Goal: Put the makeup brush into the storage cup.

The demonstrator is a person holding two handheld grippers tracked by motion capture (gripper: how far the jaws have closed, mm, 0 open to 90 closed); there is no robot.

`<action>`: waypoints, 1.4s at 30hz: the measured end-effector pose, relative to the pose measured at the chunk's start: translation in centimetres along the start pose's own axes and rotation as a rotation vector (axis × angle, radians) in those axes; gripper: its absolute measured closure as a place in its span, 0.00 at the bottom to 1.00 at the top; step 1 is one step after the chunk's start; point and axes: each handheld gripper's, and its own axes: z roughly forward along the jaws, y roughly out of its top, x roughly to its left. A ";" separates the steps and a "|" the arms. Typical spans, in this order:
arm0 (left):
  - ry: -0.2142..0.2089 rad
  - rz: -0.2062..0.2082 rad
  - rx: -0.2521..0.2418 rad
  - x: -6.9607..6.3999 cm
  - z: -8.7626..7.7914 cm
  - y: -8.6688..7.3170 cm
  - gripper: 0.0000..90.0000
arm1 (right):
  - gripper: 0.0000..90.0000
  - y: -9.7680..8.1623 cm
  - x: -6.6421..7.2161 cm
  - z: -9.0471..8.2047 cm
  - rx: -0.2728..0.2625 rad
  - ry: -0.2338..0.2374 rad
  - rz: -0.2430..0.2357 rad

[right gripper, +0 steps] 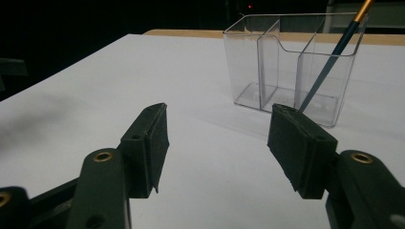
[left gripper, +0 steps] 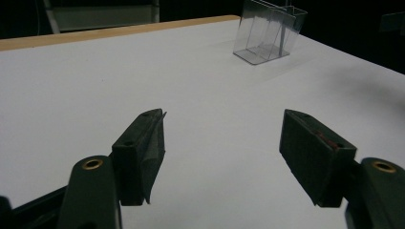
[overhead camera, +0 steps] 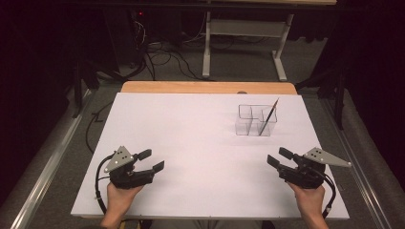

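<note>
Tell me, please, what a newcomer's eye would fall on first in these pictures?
Probably the clear plastic organizer, standing alone toward the far right of the white table, with a thin paintbrush leaning in its right-hand compartment. Next come the two black tools at the near edge: the left hand-held gripper and the right hand-held gripper, both with jaws spread and holding nothing.

left tongs [overhead camera: 152, 160] agape, right tongs [overhead camera: 279, 157] agape

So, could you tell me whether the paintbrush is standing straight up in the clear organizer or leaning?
Leaning. The paintbrush rests tip-down in one compartment of the clear organizer, its handle slanting over the rim.
</note>
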 end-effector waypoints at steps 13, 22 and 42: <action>0.003 0.002 0.001 0.0 0.0 0.0 0.36 | 0.45 -0.6 0.0 0.4 0.005 -0.010 -0.012; 0.003 0.001 0.002 0.0 -0.1 0.0 0.36 | 0.45 -1.2 -0.2 0.5 0.018 -0.040 -0.032; 0.001 0.004 0.005 0.0 -0.1 0.0 0.36 | 0.43 -2.2 -0.3 0.9 0.031 -0.068 -0.063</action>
